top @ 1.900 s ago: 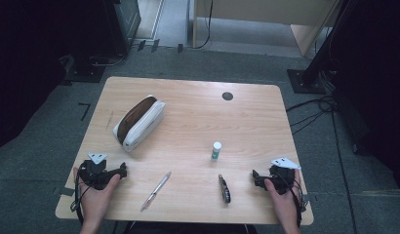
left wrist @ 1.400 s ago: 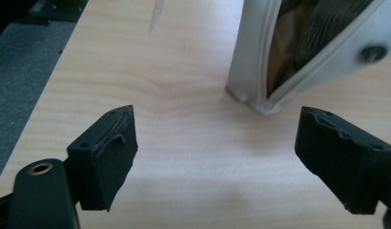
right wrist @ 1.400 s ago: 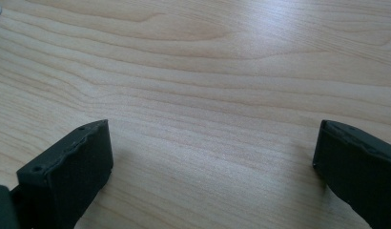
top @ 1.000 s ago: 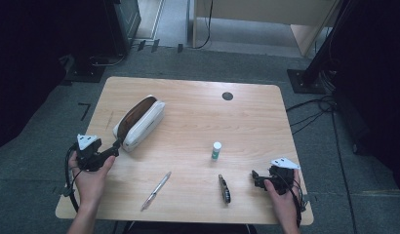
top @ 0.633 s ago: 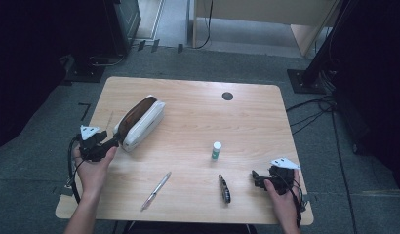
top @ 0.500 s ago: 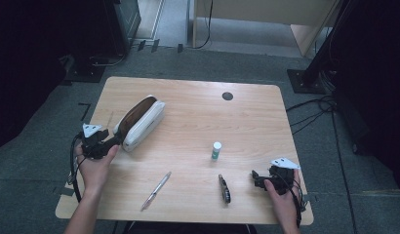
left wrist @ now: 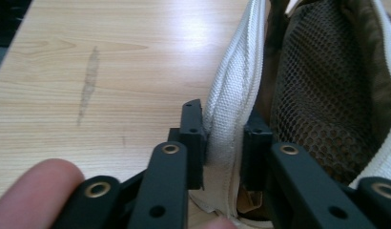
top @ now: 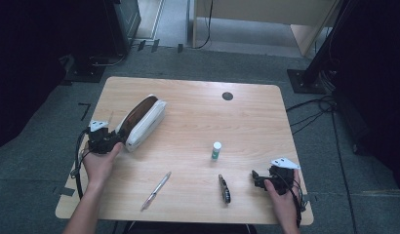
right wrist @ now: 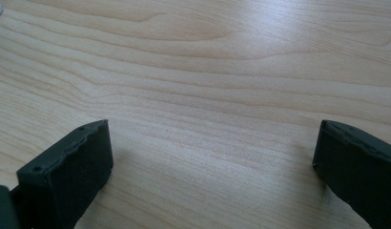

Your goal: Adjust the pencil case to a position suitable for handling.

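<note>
A white fabric pouch [top: 139,122] with a brown mesh lining lies unzipped on the left part of the wooden table [top: 198,117]. My left gripper [top: 112,141] is at the pouch's near end. In the left gripper view its jaws have just been closing, and the left gripper [left wrist: 224,138] now pinches the pouch's white zipper-side wall [left wrist: 231,95], one pad outside and one inside. My right gripper [top: 256,178] rests at the front right of the table. In its own view the right gripper [right wrist: 212,157] stands open over bare wood, with nothing between the jaws.
A small white bottle [top: 216,150] with a green label stands upright right of centre. A silver pen [top: 156,190] and a dark folded tool [top: 224,188] lie near the front edge. A black round cap [top: 227,96] is set in the far part of the tabletop.
My left hand moved from the front left corner up to the pouch's near end, and the left gripper took hold of the pouch's edge. The right hand kept still.
</note>
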A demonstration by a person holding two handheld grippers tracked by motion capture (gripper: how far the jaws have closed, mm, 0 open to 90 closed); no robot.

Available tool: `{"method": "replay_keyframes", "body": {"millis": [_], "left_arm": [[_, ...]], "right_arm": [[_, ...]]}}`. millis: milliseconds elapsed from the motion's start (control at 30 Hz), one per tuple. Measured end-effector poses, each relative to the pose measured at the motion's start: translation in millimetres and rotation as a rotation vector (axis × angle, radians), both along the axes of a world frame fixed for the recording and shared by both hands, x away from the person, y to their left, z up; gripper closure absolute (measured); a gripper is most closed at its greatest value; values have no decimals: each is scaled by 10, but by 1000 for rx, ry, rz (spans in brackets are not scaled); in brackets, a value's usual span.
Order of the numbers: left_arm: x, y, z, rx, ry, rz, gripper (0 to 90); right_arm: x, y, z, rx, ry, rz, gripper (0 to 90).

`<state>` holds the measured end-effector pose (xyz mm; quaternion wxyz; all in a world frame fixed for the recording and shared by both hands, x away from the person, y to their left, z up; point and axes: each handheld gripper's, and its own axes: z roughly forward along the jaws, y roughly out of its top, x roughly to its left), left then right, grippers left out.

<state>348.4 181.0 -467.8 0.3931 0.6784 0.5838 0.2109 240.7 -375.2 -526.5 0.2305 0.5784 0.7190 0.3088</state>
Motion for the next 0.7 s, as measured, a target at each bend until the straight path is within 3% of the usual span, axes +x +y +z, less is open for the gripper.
{"method": "replay_keyframes", "body": {"millis": [67, 233, 433, 700], "left_arm": [[-10, -13, -1, -33, -9, -15, 801], [-36, -70, 31, -55, -31, -17, 821], [-83, -270, 102, -62, -58, -45, 832], [-140, -615, 129, -58, -59, -101, 833]], "right_arm": [[0, 2, 0, 1, 0, 1, 0], [0, 2, 0, 1, 0, 1, 0], [0, 2, 0, 1, 0, 1, 0], [0, 1, 0, 1, 0, 1, 0]]}}
